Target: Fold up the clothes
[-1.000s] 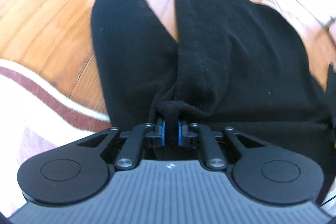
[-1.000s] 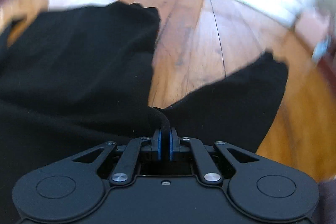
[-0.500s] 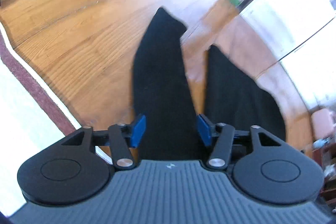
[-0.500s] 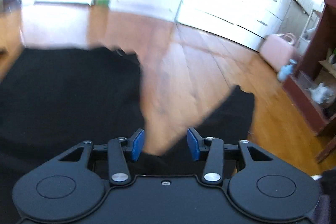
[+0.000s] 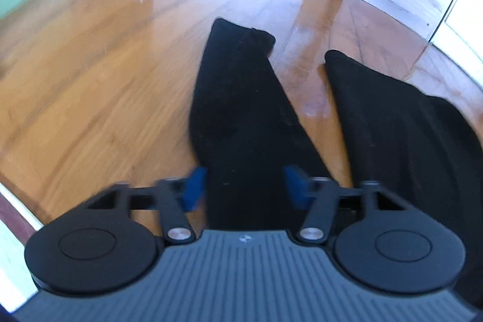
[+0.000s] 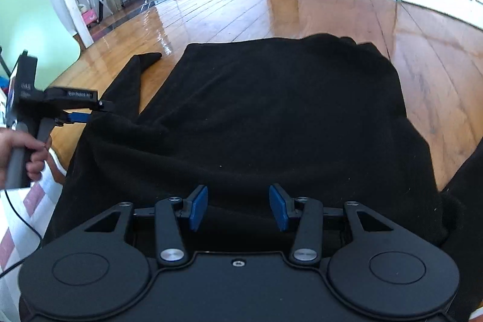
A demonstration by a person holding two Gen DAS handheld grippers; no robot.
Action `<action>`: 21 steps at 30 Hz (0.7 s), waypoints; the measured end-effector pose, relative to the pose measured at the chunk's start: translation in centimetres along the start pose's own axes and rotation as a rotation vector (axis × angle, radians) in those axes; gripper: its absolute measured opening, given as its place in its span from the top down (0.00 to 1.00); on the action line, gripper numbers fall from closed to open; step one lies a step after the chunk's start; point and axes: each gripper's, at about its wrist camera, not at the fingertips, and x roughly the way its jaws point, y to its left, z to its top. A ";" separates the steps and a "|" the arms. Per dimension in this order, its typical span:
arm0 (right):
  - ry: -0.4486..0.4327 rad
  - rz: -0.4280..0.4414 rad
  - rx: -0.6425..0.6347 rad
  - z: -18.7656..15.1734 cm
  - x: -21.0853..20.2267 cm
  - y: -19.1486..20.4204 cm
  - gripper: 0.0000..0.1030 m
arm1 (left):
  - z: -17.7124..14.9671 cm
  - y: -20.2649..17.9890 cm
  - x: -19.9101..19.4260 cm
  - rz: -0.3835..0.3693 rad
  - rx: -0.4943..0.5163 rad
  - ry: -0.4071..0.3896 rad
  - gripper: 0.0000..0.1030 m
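Both tongs stand open and grip nothing. The left tongs [image 5: 246, 186] hover with their blue pads spread to either side of a long black sleeve [image 5: 241, 98], which runs away from them across the wooden floor [image 5: 99, 71] to a cuff at its far end. The right tongs [image 6: 238, 207] are likewise spread, poised just above the near edge of the black garment [image 6: 271, 116].

From the right wrist view, the garment lies spread on the floor as one broad dark panel, its body facing up, with a few soft ridges on the side toward the left tongs. The sleeve angles out from that side, apart from the body, with bare floor showing in the gap between them. A second dark piece pokes out on the garment's opposite side, at the picture's edge. A hand [image 6: 18, 153] holds the left tool's grip beside the garment, near a pale patterned rug [image 6: 24, 210].

As a judgement: the garment is laid out flat but no neat folded bundle shows. The sleeves lie outside the body, so bringing them in and folding the body look to remain.
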 end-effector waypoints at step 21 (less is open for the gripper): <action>0.080 -0.071 -0.069 -1.2 0.3 0.4 0.47 | -1.7 7.9 -13.7 0.593 -0.191 -0.035 0.94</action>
